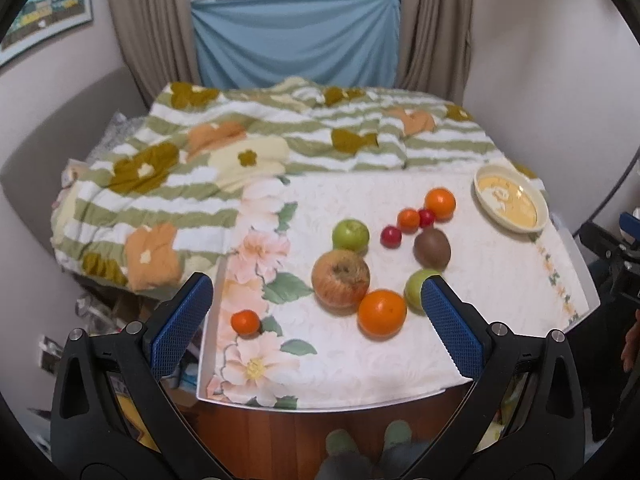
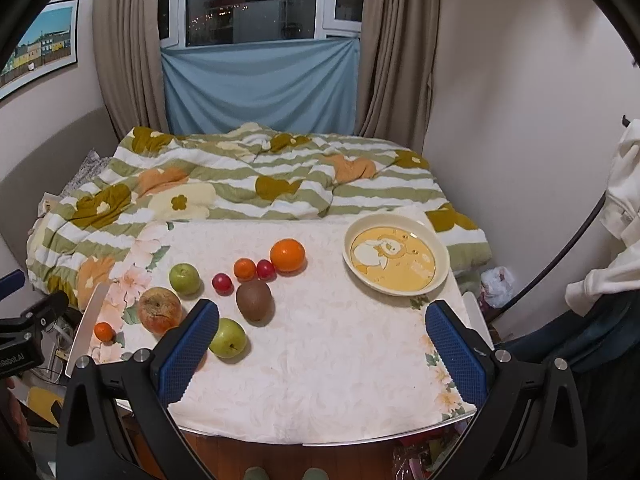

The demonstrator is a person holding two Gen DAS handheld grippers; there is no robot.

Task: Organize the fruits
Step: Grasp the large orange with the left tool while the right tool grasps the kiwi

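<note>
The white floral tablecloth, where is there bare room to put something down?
The white floral tablecloth is bare along its near edge, between the brown kiwi and the cream cartoon plate, which holds nothing. The left half is crowded: the blemished red apple, green apples, oranges and small red fruits sit close together.

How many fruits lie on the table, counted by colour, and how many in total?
Orange: 4
Green: 2
Small red: 2
Brown kiwi: 1
Reddish wrinkled apple: 1
Total: 10
</note>
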